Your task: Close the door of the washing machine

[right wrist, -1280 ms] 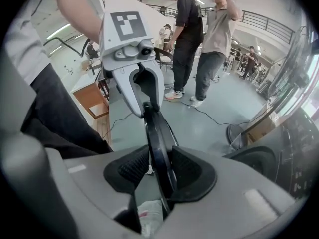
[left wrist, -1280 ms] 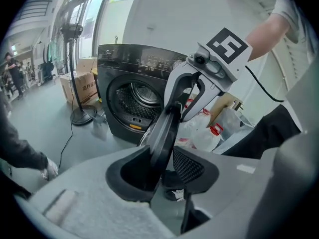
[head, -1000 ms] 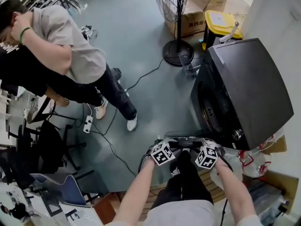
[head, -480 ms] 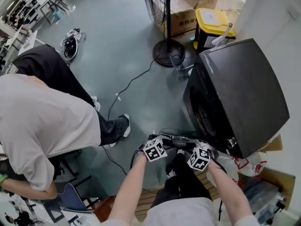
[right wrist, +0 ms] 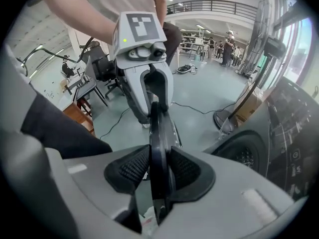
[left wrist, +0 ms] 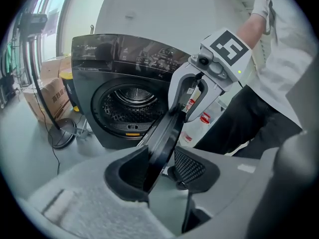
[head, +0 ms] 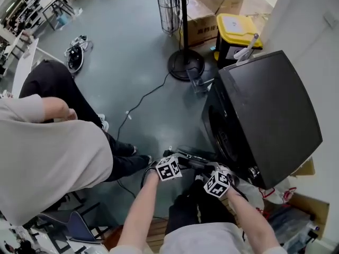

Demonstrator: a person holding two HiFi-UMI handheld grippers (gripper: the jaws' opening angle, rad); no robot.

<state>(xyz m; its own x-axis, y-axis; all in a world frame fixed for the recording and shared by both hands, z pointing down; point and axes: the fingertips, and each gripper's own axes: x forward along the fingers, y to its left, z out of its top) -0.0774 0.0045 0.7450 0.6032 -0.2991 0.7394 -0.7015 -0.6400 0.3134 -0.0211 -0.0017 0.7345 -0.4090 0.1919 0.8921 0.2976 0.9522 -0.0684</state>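
A black front-loading washing machine (head: 265,115) stands at the right with its drum (left wrist: 132,103) exposed. Its round door (head: 193,157) hangs open towards me, edge-on between both grippers. My left gripper (head: 183,162) holds the door rim (left wrist: 167,133). Its jaws (left wrist: 159,166) are opening slightly, and the rim still lies slantwise against both pads. My right gripper (head: 212,169) is shut on the same rim (right wrist: 159,148), with the pads (right wrist: 184,171) tight on either side. Each gripper faces the other across the door, the right gripper (left wrist: 192,91) and the left gripper (right wrist: 149,83).
A person in a grey shirt (head: 47,152) bends over close at the left. A pedestal fan (head: 185,62), a yellow bin (head: 235,28) and a cardboard box (head: 204,20) stand beyond the machine. A cable (head: 143,99) runs across the floor. Bags (head: 286,187) lie to the machine's right.
Both grippers have shifted sideways a little, still on the door rim. The person in grey has moved from the upper left to bend over at the lower left.
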